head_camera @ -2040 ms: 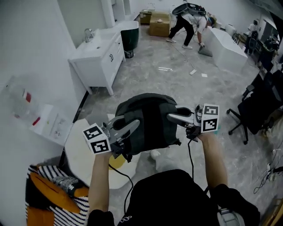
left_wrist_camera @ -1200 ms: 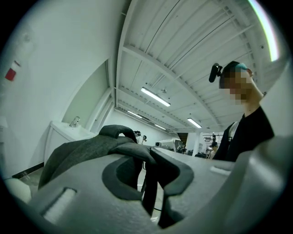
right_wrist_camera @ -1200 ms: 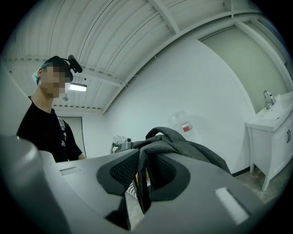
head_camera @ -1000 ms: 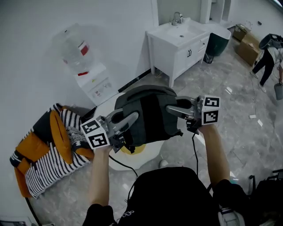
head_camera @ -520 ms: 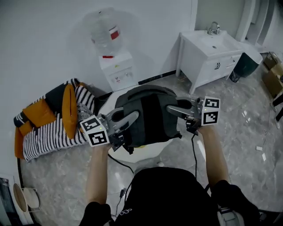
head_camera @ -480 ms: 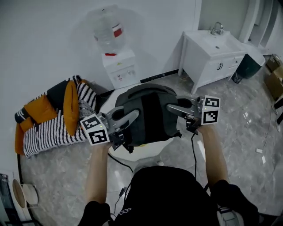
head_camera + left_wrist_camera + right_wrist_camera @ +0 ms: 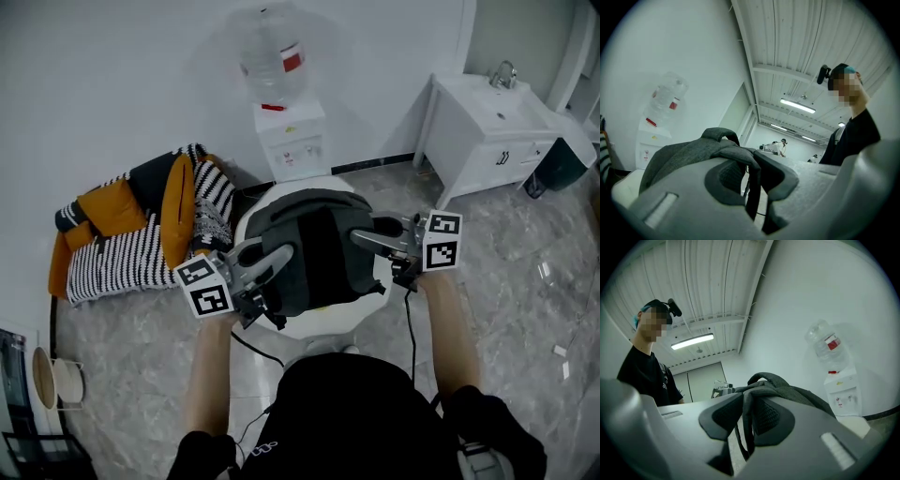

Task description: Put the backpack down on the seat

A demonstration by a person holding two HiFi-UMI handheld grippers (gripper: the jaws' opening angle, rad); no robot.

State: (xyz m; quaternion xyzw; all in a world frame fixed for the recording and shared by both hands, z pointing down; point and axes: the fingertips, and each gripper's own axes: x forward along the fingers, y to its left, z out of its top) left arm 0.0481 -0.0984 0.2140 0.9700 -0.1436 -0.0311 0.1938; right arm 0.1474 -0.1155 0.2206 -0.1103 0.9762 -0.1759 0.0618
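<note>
- Backpack (image 7: pixel 314 246) now hangs more squarely over the round white seat (image 7: pixel 323 323) than a second ago; whether the two touch cannot be told.
- Left gripper (image 7: pixel 270 262), at the bag's 8 o'clock, is clamped on a shoulder strap (image 7: pixel 753 193).
- Right gripper (image 7: pixel 368 240), at 3 o'clock, pinches the other strap (image 7: pixel 747 430).
- Striped cushions (image 7: pixel 141 248) lie at the seat's 9 o'clock, and a water dispenser (image 7: pixel 291 141) stands at 12.

No lettering is legible; the red label (image 7: pixel 292 62) on the water bottle (image 7: pixel 267 52) is too small.

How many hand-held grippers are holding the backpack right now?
2. The left hand-held gripper clamps a strap at the left of the backpack, the right hand-held gripper one at its right.
</note>
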